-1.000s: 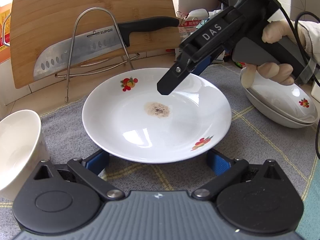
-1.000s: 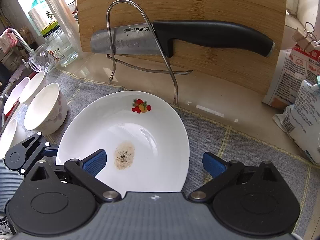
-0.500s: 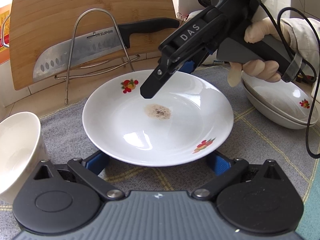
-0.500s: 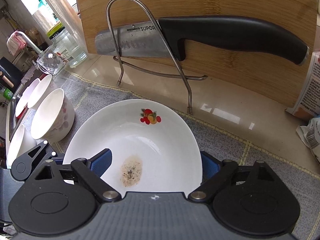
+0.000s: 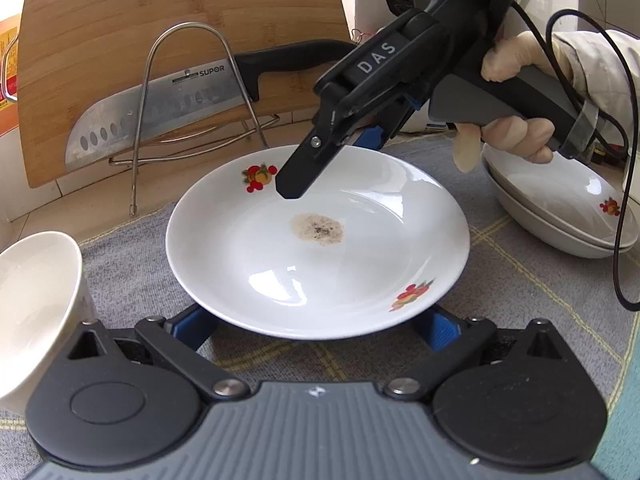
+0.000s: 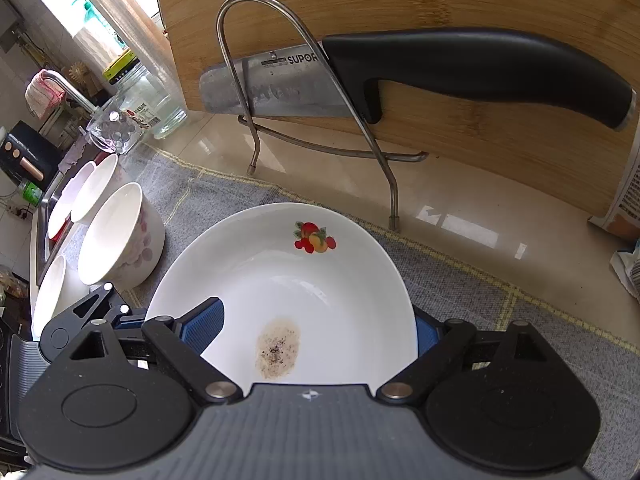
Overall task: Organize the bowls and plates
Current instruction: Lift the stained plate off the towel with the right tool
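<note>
On the grey checked cloth [image 5: 132, 264] covering the counter, seen from the left wrist, lies a white plate [image 5: 256, 264] with fruit prints at its far and near rims and a brown speckled stain at its centre. Bare cloth borders the plate's near right side; a white bowl [image 5: 32, 300] sits close to its left, stacked plates [image 5: 560, 216] lie to its right, and a knife [image 5: 160, 120] rests in a wire rack [image 5: 140, 92] against a bamboo cutting board [image 5: 120, 12] beyond its far rim. The left gripper [image 5: 316, 326] has its jaws released, wide apart, flanking the plate's near edge with no pad visibly pressing it. The right gripper [image 5: 332, 160], held by a gloved hand [image 5: 516, 132], reaches over the plate's far rim.

From the right wrist, the plate [image 6: 280, 280] fills the span between the right gripper's [image 6: 316, 332] jaws: the left blue pad sits over the plate's inside and the right pad outside its rim, contact unclear. Four white bowls [image 6: 120, 240] stand left of the plate.
</note>
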Demonstrator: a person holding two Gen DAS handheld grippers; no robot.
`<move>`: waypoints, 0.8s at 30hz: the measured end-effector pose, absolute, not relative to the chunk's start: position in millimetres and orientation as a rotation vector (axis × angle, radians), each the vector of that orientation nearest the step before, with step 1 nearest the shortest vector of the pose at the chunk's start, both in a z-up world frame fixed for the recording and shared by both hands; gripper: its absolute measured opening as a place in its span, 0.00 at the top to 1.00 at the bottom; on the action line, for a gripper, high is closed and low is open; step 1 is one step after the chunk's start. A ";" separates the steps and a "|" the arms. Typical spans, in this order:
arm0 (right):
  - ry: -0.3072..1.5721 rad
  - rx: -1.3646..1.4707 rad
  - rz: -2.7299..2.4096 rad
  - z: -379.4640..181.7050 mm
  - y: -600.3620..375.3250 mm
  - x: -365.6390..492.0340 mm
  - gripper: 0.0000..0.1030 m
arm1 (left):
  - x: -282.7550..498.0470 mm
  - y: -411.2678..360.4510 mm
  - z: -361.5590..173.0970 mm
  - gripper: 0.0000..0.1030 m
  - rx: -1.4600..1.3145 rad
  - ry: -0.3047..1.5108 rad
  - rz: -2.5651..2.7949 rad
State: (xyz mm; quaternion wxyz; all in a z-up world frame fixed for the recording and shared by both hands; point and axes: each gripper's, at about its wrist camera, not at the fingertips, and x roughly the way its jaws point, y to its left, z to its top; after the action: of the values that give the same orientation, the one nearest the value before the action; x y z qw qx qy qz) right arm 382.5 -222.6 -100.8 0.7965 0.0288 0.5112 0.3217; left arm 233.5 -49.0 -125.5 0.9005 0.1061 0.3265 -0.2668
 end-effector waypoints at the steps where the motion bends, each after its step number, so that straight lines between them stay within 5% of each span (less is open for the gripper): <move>1: 1.100 0.058 0.693 -100.7 -222.3 382.8 0.07 | 233.3 -48.9 -125.5 0.01 0.220 0.675 -0.553; 24: 1.128 0.030 0.699 -100.2 -216.9 378.2 0.06 | 227.7 -51.5 -120.2 0.02 0.242 0.675 -0.559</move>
State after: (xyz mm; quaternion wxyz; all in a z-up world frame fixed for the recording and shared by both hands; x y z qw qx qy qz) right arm 378.2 -216.9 -100.2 0.7875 0.0139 0.5237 0.3246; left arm 227.7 -51.5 -120.2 0.8984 0.1170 0.3258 -0.2702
